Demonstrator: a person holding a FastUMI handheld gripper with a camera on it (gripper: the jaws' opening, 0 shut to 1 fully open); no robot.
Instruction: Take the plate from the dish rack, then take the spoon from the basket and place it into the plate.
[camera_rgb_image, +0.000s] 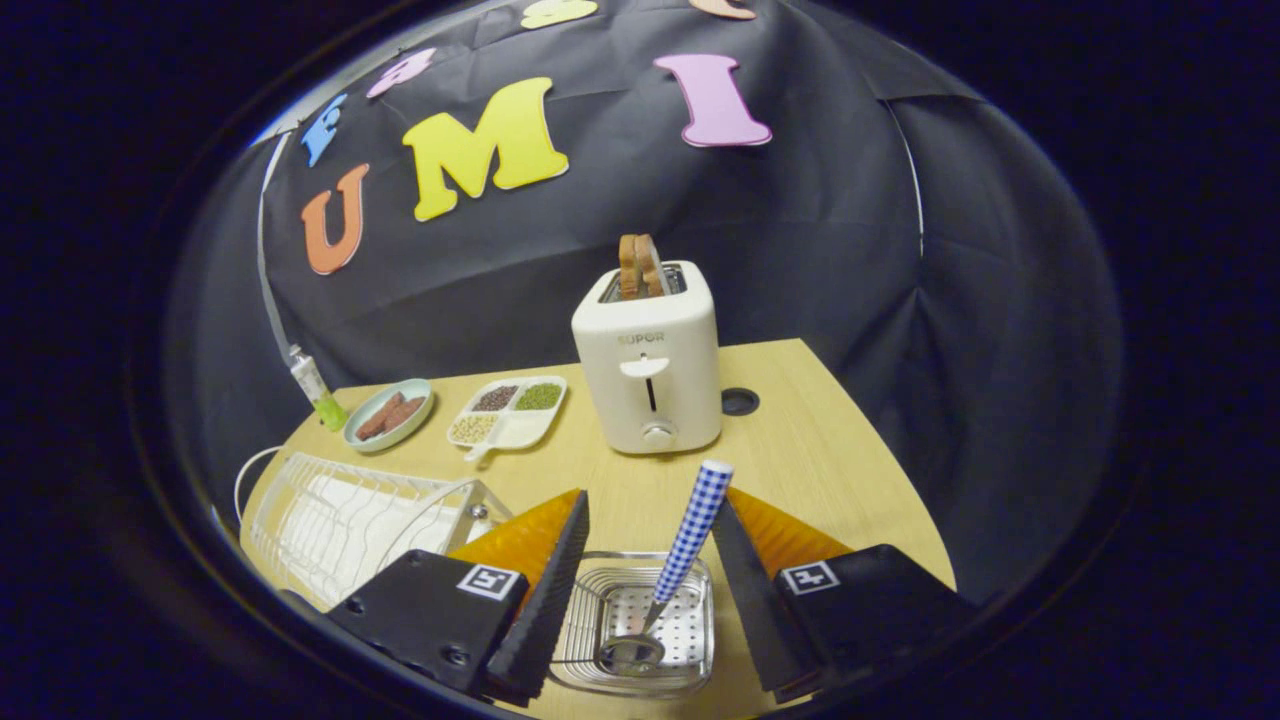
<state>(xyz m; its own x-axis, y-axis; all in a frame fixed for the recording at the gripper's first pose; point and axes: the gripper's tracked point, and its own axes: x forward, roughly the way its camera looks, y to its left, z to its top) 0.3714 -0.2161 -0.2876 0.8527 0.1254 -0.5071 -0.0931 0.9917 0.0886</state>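
A spoon (690, 530) with a blue-and-white checked handle stands tilted in a small clear basket (582, 625) with a perforated floor, its bowl down. My gripper (650, 500) is open right above the basket, one finger on each side of it. The handle rises between the fingers, close to the right fingertip (722, 510), and I cannot tell whether it touches. To the left of the left finger lies a white wire dish rack (330, 520). I cannot make out a plate in it.
Beyond the fingers a white toaster (650, 370) with bread slices (638, 265) stands mid-table. Left of it are a divided tray (510, 410) of grains, a green dish (390, 413) of brown food and a small bottle (318, 390). A cable hole (739, 401) sits right of the toaster.
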